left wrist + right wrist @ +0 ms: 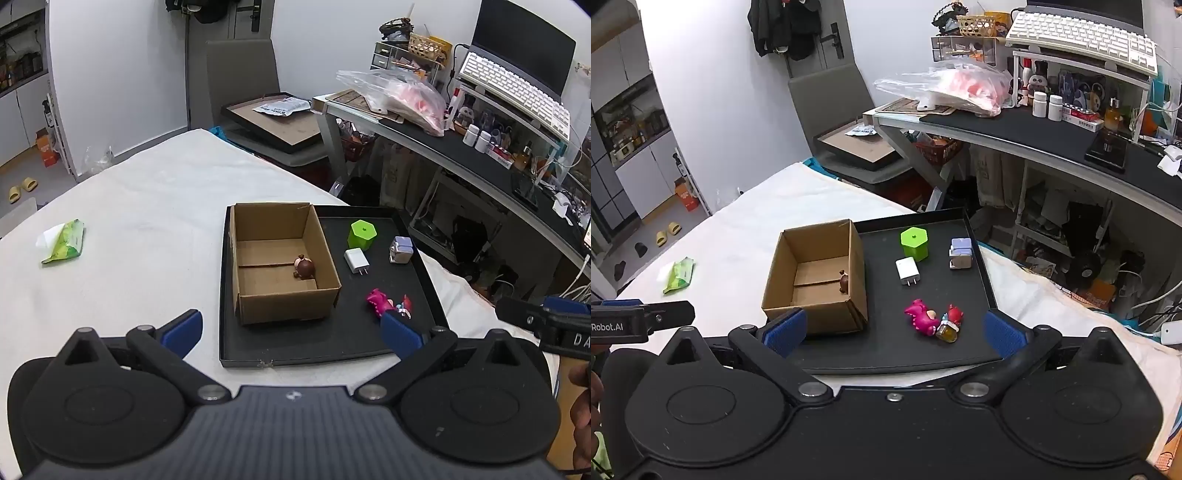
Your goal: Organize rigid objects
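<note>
Nearest, the left claw [291, 334] and right claw [894, 328] both hang spread wide, pinching nothing, over the near lip of the black tray [982, 273]. "Robot.AI" reads on the left tool's side in the right wrist view. Just past the right claw lie a pink dinosaur toy [919, 315] and a small red figure [955, 314], touching. Bare tray floor separates them from the white charger [907, 271], prongs pointing nearward. Farther sit the green hexagonal block [915, 242] and lilac cube [960, 253]. Left, the open cardboard box [816, 273] holds a brown figurine [304, 266].
</note>
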### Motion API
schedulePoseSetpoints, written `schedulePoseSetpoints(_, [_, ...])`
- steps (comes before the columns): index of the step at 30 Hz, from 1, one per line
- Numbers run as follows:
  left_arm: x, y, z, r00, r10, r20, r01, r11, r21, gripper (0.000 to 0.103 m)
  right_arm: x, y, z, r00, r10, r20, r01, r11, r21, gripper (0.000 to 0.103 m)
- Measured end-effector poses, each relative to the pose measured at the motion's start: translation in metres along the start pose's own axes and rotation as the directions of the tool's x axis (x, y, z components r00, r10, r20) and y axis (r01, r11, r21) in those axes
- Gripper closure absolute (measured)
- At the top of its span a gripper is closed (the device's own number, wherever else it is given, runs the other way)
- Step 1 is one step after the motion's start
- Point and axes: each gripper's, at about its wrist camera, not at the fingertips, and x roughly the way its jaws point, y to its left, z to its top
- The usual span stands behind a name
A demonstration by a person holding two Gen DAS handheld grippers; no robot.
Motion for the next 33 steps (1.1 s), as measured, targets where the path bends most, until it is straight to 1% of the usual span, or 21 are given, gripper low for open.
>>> schedulePoseSetpoints(4, [0.001, 0.001, 0.006, 1.000, 0.005, -0.001, -0.005, 1.000, -0.002, 0.001, 0.000, 0.003, -0.002, 1.000, -0.015, 0.015, 0.015, 1.000, -0.013, 0.000])
schedulePoseSetpoints(6, [-0.012, -0.011, -0.004, 1.000, 0.010, 0.027, -0.010, 1.000, 0.014, 0.001, 0.001, 0.004, -0.002, 1.000, -0.019, 0.015, 0.019, 1.000, -0.014, 0.000])
schedulePoseSetpoints(7, [-0.013, -0.013, -0.005, 1.000, 0.010, 0.027, -0.010, 1.000, 0.014, 0.001, -0.001, 0.003, -0.001, 1.000, -0.021, 0.016, 0.021, 1.000, -0.011, 0.000])
schedulePoseSetpoints(8, [-0.010, -0.006, -0.002, 1.000, -0.001, 0.019, 0.001, 1.000, 0.009, 0.001, -0.001, 0.002, 0.000, 1.000, -0.020, 0.017, 0.020, 1.000, -0.007, 0.000])
schedulePoseSetpoints(12, [-0.011, -0.007, -0.001, 1.000, -0.003, 0.012, 0.003, 1.000, 0.002, 0.001, -0.005, -0.001, -0.005, 1.000, -0.020, 0.017, 0.020, 1.000, 0.000, 0.000])
schedulePoseSetpoints(13, [-0.007, -0.001, -0.004, 1.000, -0.009, 0.014, 0.009, 1.000, -0.001, 0.001, -0.006, -0.001, -0.002, 1.000, -0.019, 0.009, 0.018, 1.000, 0.007, 0.000])
schedulePoseSetpoints(33, [-0.004, 0.004, -0.008, 1.000, -0.006, 0.015, 0.006, 1.000, -0.001, 0.001, -0.004, 0.004, -0.005, 1.000, -0.024, 0.004, 0.024, 0.999, -0.021, 0.000])
